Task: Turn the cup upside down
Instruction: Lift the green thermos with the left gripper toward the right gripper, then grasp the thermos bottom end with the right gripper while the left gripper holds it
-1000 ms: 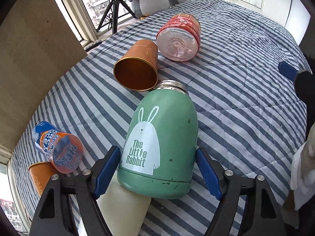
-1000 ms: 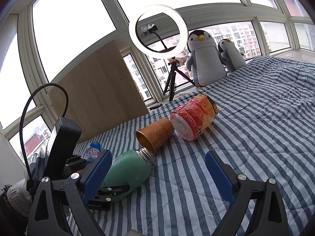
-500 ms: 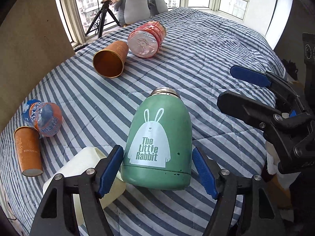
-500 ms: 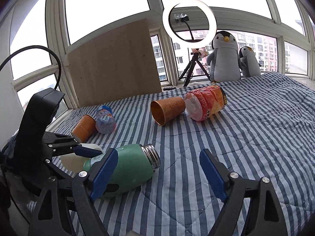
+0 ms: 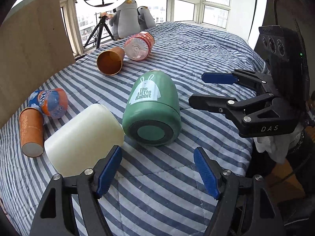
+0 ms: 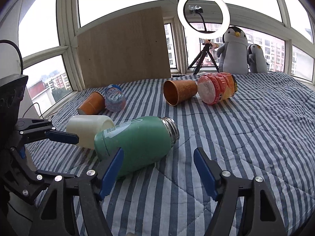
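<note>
A green "The Little Rabbit" flask cup (image 5: 151, 108) lies on its side on the striped bed, base toward my left gripper, steel mouth away; it also shows in the right wrist view (image 6: 135, 141). My left gripper (image 5: 157, 171) is open and empty, just short of the cup's base. My right gripper (image 6: 157, 171) is open and empty, near the cup's right side; it shows in the left wrist view (image 5: 216, 88). The left gripper shows at the left of the right wrist view (image 6: 59, 135).
A cream cup (image 5: 84, 139) lies touching the green cup's left. Two orange cups (image 5: 109, 63) (image 5: 31, 129), a blue-orange bottle (image 5: 50, 102) and a red noodle tub (image 5: 138, 46) lie further off. A board (image 6: 124, 49), ring light (image 6: 203, 13) and plush penguins (image 6: 235, 51) stand at the far edge.
My left gripper has let the green cup lie and pulled back and down, so its base now faces me. The right gripper has swung in toward the cup's right side.
</note>
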{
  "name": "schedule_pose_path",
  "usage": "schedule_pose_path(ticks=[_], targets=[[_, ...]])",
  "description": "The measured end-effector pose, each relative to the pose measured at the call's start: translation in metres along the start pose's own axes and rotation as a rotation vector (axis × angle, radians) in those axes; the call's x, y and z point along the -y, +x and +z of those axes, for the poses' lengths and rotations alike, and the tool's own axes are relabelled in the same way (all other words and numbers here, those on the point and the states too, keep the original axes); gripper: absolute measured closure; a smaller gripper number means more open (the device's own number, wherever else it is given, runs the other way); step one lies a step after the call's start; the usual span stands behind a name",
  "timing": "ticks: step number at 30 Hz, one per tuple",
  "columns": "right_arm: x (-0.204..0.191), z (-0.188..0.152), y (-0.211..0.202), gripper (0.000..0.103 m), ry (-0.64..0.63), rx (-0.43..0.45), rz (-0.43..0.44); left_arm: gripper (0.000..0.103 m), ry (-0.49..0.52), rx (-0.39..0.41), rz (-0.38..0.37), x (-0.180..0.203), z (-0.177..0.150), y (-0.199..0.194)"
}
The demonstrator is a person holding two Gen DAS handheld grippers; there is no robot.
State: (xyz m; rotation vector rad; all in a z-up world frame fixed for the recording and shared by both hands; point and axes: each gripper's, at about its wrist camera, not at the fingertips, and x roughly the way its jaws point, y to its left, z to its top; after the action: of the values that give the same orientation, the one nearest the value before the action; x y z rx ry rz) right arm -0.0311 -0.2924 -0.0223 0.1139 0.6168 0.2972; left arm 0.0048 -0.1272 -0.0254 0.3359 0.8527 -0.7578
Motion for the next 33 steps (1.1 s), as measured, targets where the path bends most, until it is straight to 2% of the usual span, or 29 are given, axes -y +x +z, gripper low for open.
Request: schedule_pose_path(ticks=[4, 12, 15, 17, 20, 23, 25, 27, 33], targets=[[-0.019, -0.006, 0.005, 0.033, -0.055, -0.020, -0.001, 0.025, -0.033, -0.004, -0.037, -0.018, 0.001, 0.014], [-0.016, -0.006, 0.014, 0.034, -0.035, -0.036, -0.005, 0.023, -0.018, 0.032, -0.030, -0.040, 0.015, 0.028], [-0.008, -0.002, 0.019, 0.037, -0.009, -0.042, 0.003, 0.023, 0.014, 0.054, -0.021, -0.037, 0.019, 0.029], [-0.003, 0.001, 0.021, 0.037, 0.011, -0.049, 0.014, 0.023, 0.036, 0.050, -0.049, -0.034, 0.020, 0.033], [0.001, 0.000, 0.021, 0.037, 0.028, -0.051, 0.072, 0.023, 0.060, 0.035, -0.072, -0.026, 0.018, 0.042], [-0.006, -0.005, 0.020, 0.038, -0.005, -0.045, 0.080, 0.024, 0.084, 0.031, -0.073, -0.017, 0.014, 0.049], [-0.015, -0.009, 0.021, 0.044, -0.047, -0.054, 0.082, 0.024, 0.090, 0.040, -0.074, -0.015, 0.013, 0.051], [-0.024, -0.011, 0.023, 0.054, -0.084, -0.078, 0.084, 0.029, 0.082, 0.049, -0.079, -0.016, 0.013, 0.049], [-0.023, -0.010, 0.027, 0.060, -0.065, -0.091, 0.100, 0.033, 0.054, 0.050, -0.089, -0.017, 0.010, 0.046]])
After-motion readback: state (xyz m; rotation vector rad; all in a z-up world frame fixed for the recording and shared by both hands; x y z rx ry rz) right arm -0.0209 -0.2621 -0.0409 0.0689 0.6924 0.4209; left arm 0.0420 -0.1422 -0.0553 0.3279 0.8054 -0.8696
